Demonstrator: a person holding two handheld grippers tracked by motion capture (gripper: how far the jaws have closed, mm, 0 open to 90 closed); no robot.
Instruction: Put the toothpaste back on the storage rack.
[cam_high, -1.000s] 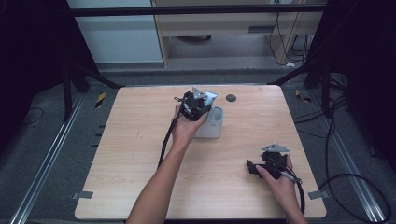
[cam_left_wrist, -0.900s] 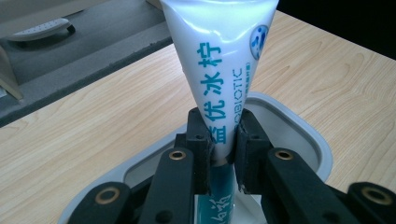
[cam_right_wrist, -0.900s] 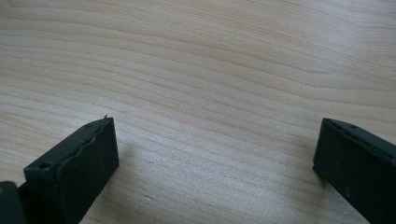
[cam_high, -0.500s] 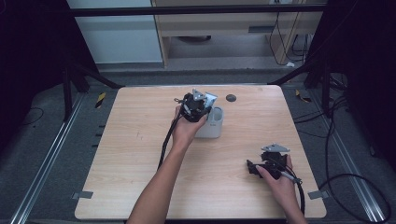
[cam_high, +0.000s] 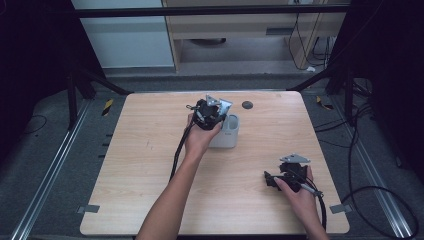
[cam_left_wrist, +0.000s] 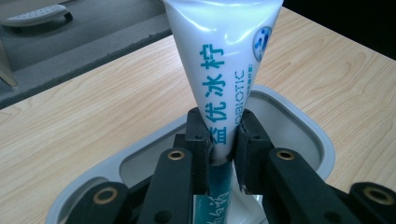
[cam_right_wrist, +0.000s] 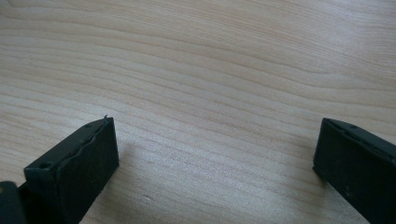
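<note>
- The left gripper (cam_left_wrist: 219, 154), at the high view's centre, is clenched on a white tube (cam_left_wrist: 219, 70) standing above a grey container (cam_high: 227, 134).
- The right gripper (cam_high: 274, 181), lower right, rests on the table (cam_high: 150, 150) with jaws spread, grasping nothing.

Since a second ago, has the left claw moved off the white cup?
No. The left claw sits over the white cup, as before, level with the table's dark round hole.
</note>
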